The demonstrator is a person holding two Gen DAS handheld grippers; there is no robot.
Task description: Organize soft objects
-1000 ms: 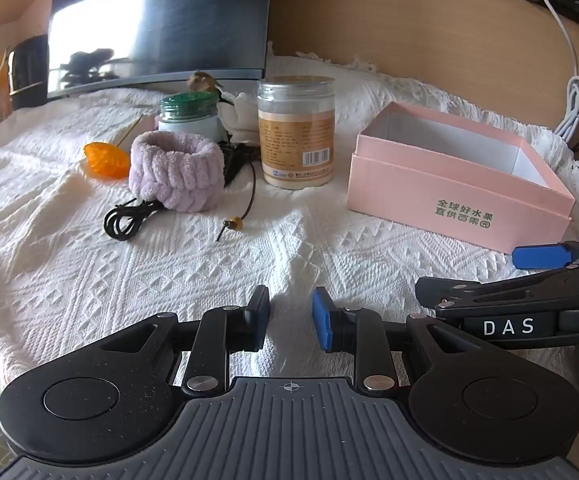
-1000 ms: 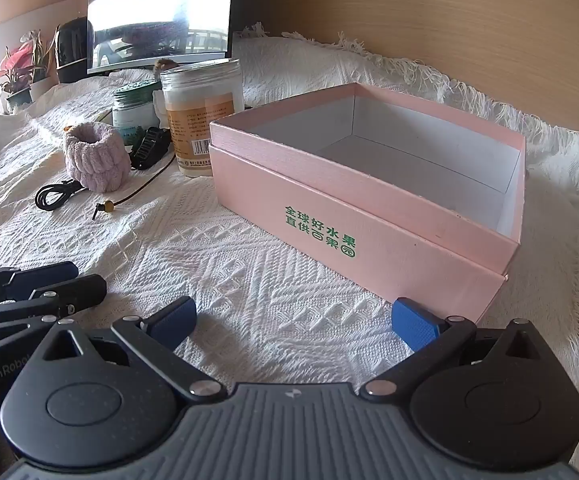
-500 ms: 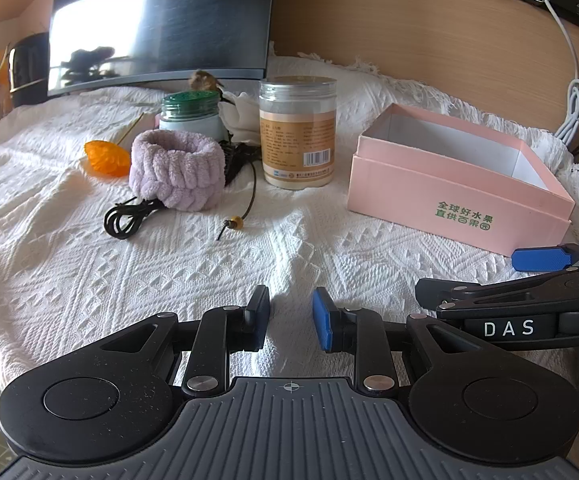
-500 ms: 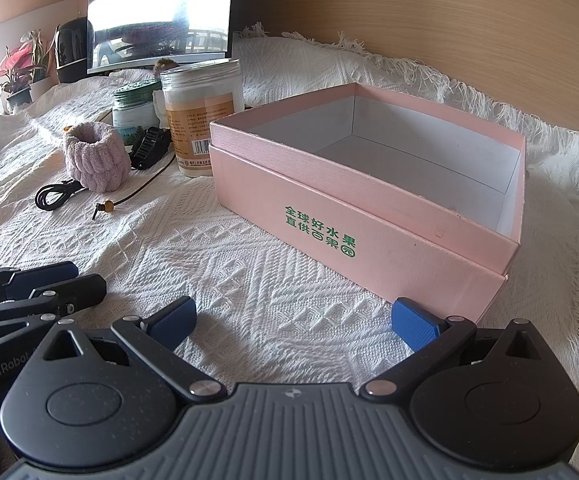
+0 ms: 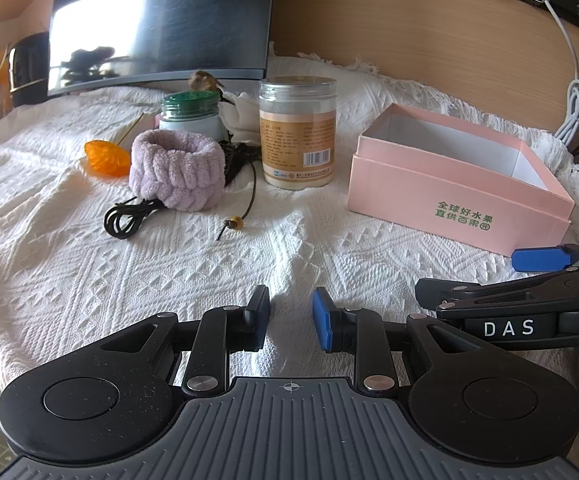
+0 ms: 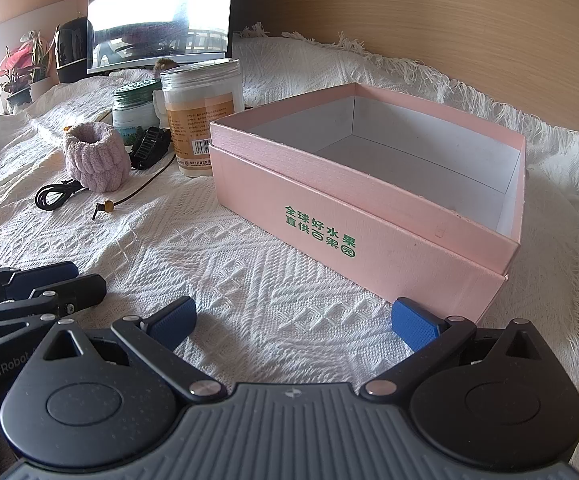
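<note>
Cluttered white bedspread, pink box standing open on the right.
Left gripper narrowly parted, right gripper spread wide, both empty, low over the cloth. Well ahead of the left one: lilac plush band, upright, touching a coiled black cable, just beside an orange flower, green-lidded jar and tall clear jar; beaded cord between.

Open pink cardboard box: green Chinese print on front wall, "全球好水果 / 直供百果园". Black right gripper body: white "DAS". Black left gripper body: grey "GenRobot", cut off. Clear plastic jar with tan label: barcode, small print unreadable.
</note>
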